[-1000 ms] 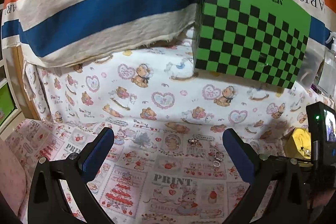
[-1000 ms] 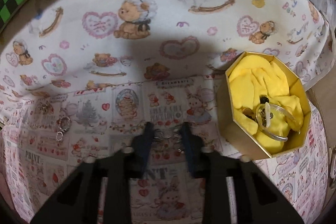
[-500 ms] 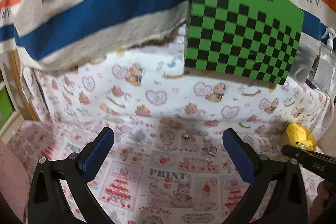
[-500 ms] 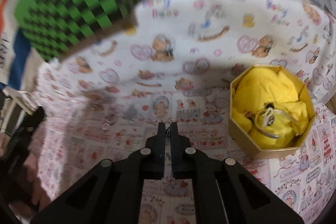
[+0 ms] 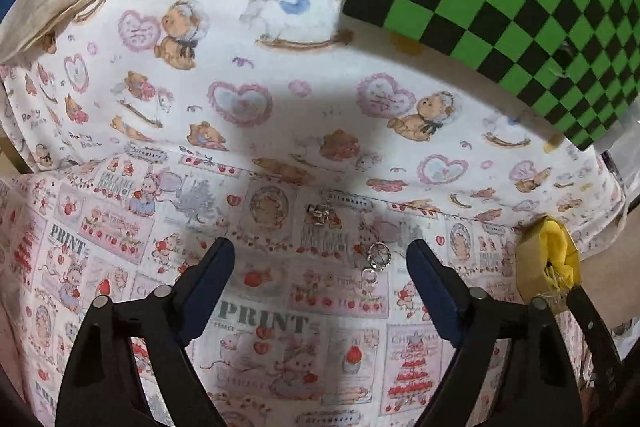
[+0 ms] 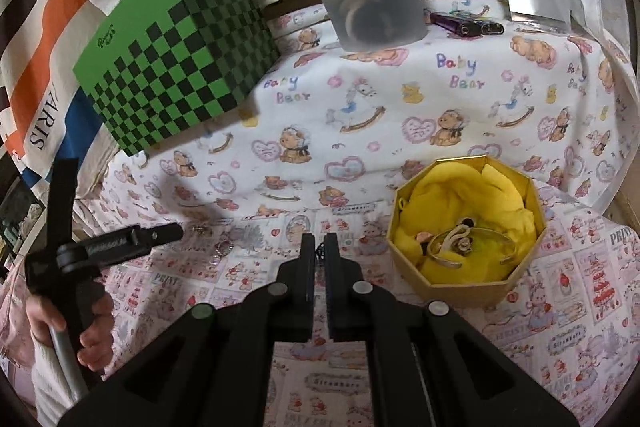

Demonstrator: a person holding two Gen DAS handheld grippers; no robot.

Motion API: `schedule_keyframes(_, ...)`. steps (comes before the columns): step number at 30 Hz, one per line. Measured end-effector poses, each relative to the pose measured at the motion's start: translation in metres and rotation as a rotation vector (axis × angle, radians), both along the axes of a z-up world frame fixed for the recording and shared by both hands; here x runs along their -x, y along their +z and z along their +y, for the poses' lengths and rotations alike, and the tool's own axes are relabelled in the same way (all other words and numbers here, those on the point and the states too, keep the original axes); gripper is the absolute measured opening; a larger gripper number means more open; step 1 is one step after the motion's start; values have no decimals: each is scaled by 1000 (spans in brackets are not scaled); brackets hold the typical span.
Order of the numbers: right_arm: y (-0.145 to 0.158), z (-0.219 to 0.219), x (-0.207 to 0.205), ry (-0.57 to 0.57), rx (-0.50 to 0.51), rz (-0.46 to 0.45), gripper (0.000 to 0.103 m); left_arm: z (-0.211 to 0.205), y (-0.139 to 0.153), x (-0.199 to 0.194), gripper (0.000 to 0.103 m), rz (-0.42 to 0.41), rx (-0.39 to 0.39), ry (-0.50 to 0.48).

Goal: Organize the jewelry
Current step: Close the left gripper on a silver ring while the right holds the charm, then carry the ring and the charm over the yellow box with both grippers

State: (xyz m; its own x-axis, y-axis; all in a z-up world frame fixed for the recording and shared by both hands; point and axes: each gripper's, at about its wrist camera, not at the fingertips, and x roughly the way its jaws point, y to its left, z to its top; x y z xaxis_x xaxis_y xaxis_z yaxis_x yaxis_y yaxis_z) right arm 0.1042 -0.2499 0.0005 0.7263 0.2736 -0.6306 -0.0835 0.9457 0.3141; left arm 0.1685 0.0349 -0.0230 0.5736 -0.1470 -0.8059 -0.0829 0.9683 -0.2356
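Left wrist: left gripper (image 5: 320, 259) spread wide, nothing held, low over printed cloth (image 5: 280, 115). Ring (image 5: 378, 255) on cloth just inside right finger; small earring cluster (image 5: 320, 215) ahead, between fingers. Gold box (image 5: 532, 275) at right edge.

Right wrist: right gripper (image 6: 319, 247) clenched on small dark jewelry piece (image 6: 319, 251), barely visible in gap. Box with yellow lining (image 6: 460, 195) just right, bangle (image 6: 464, 247) inside. Green checkered box (image 6: 172, 75) far left.

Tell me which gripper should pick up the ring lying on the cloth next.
Left. The left gripper is open with the ring just ahead between its fingers; the right gripper is nearly closed, seemingly pinching something small and dark.
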Motion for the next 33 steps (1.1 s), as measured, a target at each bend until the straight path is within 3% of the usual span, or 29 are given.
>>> schedule_keyframes(2, -1, -3, 0, -5, -8, 6, 4, -9, -5, -4, 71, 46, 11, -36)
schedule_keyframes(4, -1, -7, 0, -12, -12, 7, 4, -24, -14, -10, 47, 116, 24, -101)
schedule_keyframes(6, 0, -9, 1, -19, -10, 8, 4, -36, -19, -14, 38, 141, -11, -114)
schedule_keyframes(19, 2, -16, 2, -44, -26, 6, 4, -83, -33, -29, 37, 136, -107, -104)
schedule_keyframes(23, 3, -17, 4, -45, -26, -2, 4, -98, -37, -33, 30, 115, -140, -88)
schedule_keyframes(26, 4, -18, 5, -46, -29, -5, 4, -101, -35, -37, 18, 118, -147, -85)
schedule_keyframes(33, 6, -17, 6, -52, -22, -11, 4, -98, -34, -38, 18, 130, -107, -94)
